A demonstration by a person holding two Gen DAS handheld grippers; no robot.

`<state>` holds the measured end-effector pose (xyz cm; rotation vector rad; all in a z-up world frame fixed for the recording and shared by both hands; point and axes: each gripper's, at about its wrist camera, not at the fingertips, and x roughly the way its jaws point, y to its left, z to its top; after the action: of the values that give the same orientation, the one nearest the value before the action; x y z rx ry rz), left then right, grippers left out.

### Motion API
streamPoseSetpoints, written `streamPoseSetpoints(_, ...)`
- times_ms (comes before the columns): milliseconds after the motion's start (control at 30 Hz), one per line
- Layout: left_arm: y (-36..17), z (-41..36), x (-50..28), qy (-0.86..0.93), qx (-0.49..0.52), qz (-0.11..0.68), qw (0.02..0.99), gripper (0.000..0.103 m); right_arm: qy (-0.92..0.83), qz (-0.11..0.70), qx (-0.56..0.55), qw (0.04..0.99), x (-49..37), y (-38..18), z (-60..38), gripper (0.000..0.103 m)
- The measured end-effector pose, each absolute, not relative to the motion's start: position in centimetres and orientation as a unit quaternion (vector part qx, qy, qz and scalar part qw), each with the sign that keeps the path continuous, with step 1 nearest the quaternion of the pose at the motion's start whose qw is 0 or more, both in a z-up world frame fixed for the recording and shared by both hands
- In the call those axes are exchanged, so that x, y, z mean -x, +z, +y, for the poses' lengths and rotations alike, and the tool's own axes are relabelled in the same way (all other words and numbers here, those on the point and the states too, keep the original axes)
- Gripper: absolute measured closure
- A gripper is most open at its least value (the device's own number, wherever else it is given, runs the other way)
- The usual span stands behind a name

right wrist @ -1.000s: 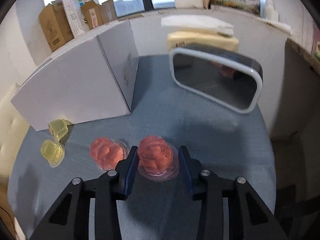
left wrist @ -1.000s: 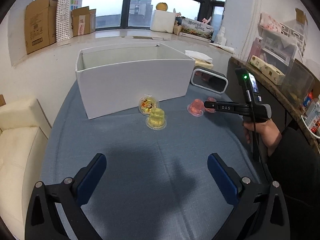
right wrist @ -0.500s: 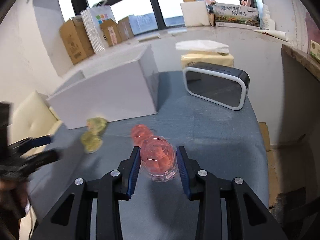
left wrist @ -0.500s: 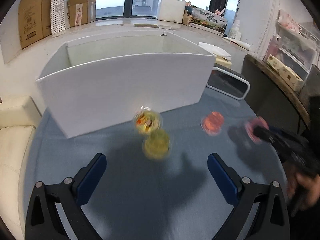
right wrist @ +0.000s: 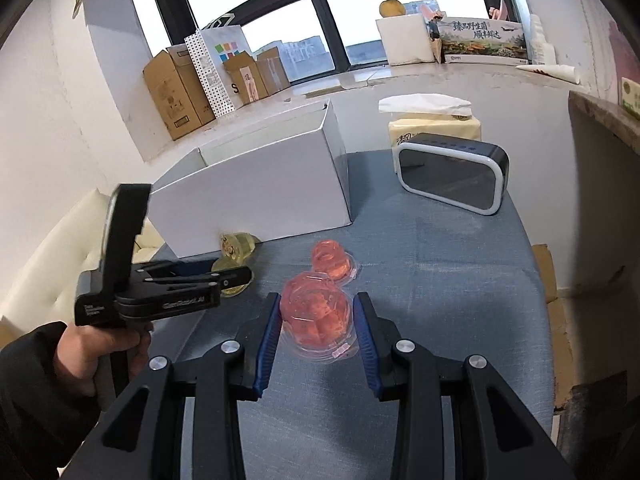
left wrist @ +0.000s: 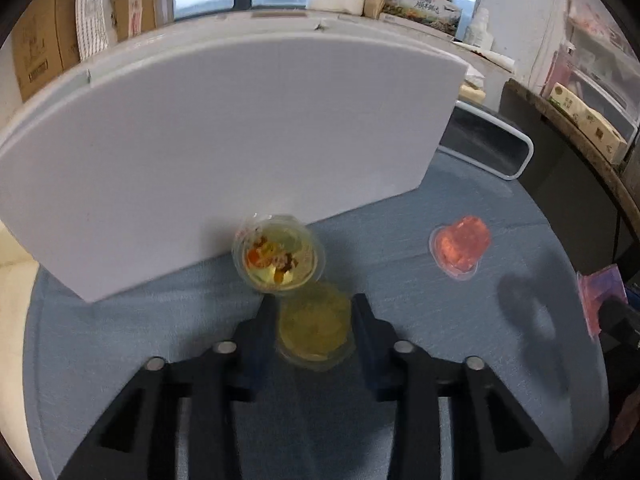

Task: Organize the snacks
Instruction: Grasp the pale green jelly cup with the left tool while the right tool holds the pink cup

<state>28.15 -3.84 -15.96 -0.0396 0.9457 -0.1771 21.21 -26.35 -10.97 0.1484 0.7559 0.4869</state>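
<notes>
Jelly cups sit on a blue table [left wrist: 120, 360] in front of a big white box [left wrist: 240, 152]. The left gripper [left wrist: 314, 312] has its fingers closed around a yellow cup [left wrist: 314, 326], low on the table. Just behind it, touching the box, lies a fruit cup [left wrist: 280, 258] (tipped on its side). The right gripper [right wrist: 316, 320] squeezes a pink cup [right wrist: 316, 314] and holds it up off the table. Another pink cup [right wrist: 332, 264] rests on the table beyond it. A black speaker [right wrist: 452, 178] stands near the box.
</notes>
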Motion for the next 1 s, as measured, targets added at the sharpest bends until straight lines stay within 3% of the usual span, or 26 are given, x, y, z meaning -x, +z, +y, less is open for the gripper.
streamPoseSetpoints(300, -11.8, -3.0, -23.8, -0.129, 0.018, 0.399, 0.908, 0.063, 0.251, 0.357, -0.077, 0.897, -20.6, -10.3, -25.2, 0.063)
streamPoseSetpoints(333, -10.9, -2.8, -22.9, -0.135, 0.018, 0.389, 0.911, 0.064, 0.254, 0.355, -0.078, 0.896, -20.5, -10.2, -25.1, 0.063)
streamPoseSetpoints(400, -9.1, -2.4, -21.2, -0.141, 0.013, 0.371, 0.918, 0.085, 0.262, 0.350, -0.074, 0.896, -20.5, -9.6, -24.3, 0.063)
streamPoseSetpoints(533, -6.6, -1.3, -18.9, -0.143, 0.003, 0.348, 0.927, 0.087, 0.276, 0.338, -0.055, 0.898, -20.7, -8.4, -22.1, 0.063)
streamPoseSetpoints(700, -8.7, 0.5, -19.1, -0.136, 0.014, 0.374, 0.917, 0.087, 0.281, 0.344, -0.041, 0.895, -20.8, -8.8, -19.9, 0.063)
streamPoseSetpoints(733, -9.2, 0.6, -19.4, -0.132, 0.019, 0.381, 0.915, 0.082, 0.282, 0.346, -0.038, 0.894, -20.7, -9.0, -19.5, 0.063)
streamPoseSetpoints(867, -11.3, 0.0, -20.8, -0.138, 0.025, 0.398, 0.907, 0.017, 0.281, 0.350, -0.034, 0.893, -20.2, -9.4, -19.4, 0.063)
streamPoseSetpoints(1000, -12.9, -1.9, -22.5, -0.145, 0.008, 0.416, 0.898, 0.013, 0.274, 0.349, -0.035, 0.896, -19.8, -9.2, -20.2, 0.063)
